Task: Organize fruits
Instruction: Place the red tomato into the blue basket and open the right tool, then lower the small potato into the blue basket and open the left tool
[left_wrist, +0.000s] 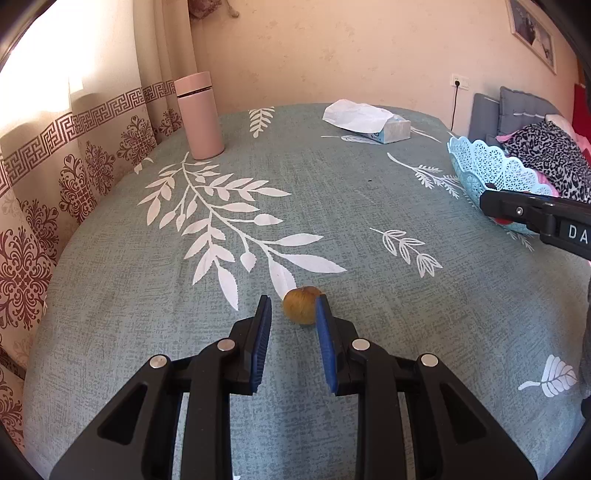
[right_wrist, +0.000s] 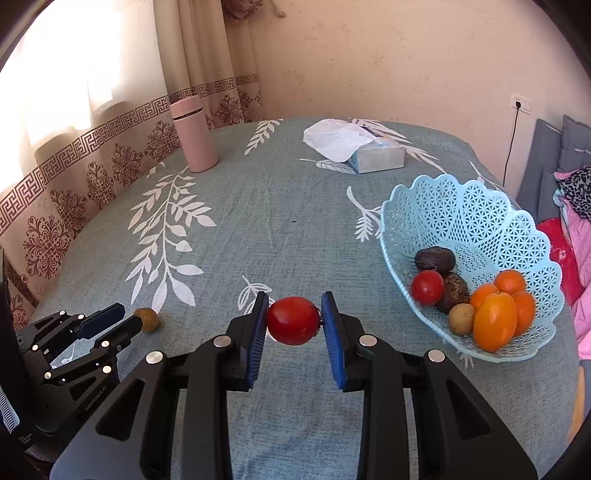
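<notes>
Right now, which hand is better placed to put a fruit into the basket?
Right. The right gripper already holds a tomato beside the basket; the left gripper is farther away.

"GenRoboAI" on left tool (right_wrist: 110, 323); "DA" on right tool (left_wrist: 495, 203)

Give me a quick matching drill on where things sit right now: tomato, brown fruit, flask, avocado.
Things:
1 tomato
2 brown fruit
3 flask
4 avocado

Places:
A in the basket
B on the cloth at the left gripper tips
C upright near the curtain
D clamped in the right gripper

Pairs: 1-D, 2-B, 3-C, 4-A
</notes>
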